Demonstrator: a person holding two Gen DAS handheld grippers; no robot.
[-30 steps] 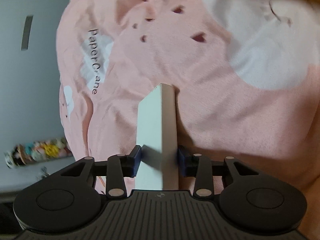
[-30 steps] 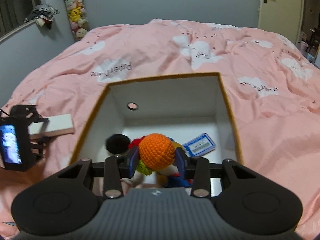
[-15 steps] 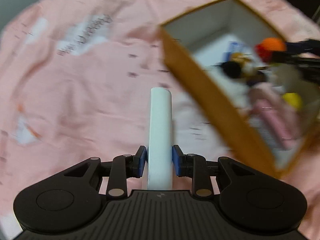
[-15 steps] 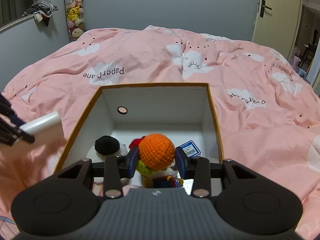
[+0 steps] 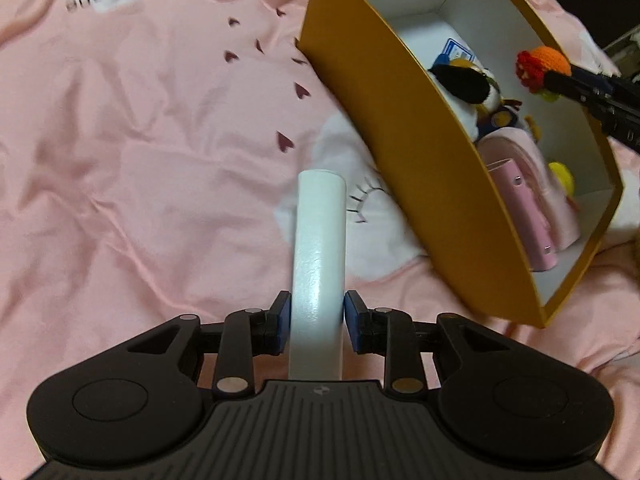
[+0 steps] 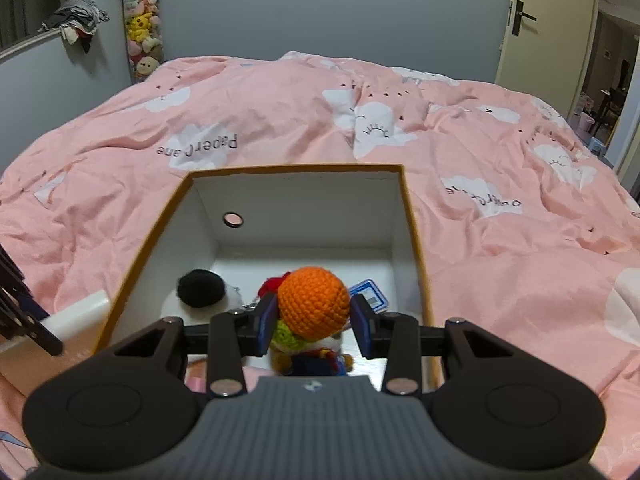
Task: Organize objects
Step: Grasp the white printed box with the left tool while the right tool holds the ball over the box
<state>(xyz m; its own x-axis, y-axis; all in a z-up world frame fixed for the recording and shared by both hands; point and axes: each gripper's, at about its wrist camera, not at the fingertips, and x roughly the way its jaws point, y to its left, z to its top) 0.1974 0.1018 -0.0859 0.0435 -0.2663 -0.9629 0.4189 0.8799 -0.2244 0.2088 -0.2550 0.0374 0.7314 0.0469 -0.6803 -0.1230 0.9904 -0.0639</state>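
My left gripper (image 5: 316, 312) points down at the pink bedspread, with a slim white box (image 5: 319, 240) standing edge-on between its blue pads. The pads touch the box's sides while the jaws are opening slightly. An open mustard cardboard box (image 5: 400, 128) with white inner walls lies just right of it. My right gripper (image 6: 314, 320) hovers over that cardboard box (image 6: 296, 169), shut on the orange head of a crochet doll (image 6: 312, 300). The white box (image 6: 80, 314) shows at the cardboard box's left outer wall in the right wrist view.
Inside the cardboard box lie a black-and-white plush (image 6: 200, 286), a blue card (image 6: 370, 294), a pink device (image 5: 524, 216) and something yellow (image 5: 562, 176). Pink cloud-print bedding (image 6: 500, 240) spreads all round. A plush-toy holder (image 6: 142, 28) hangs on the far wall, a door (image 6: 540, 32) at the right.
My left gripper has rolled and risen with the white box, which went from a broad face to edge-on. The cardboard box came into its view. The right gripper kept still with the doll.
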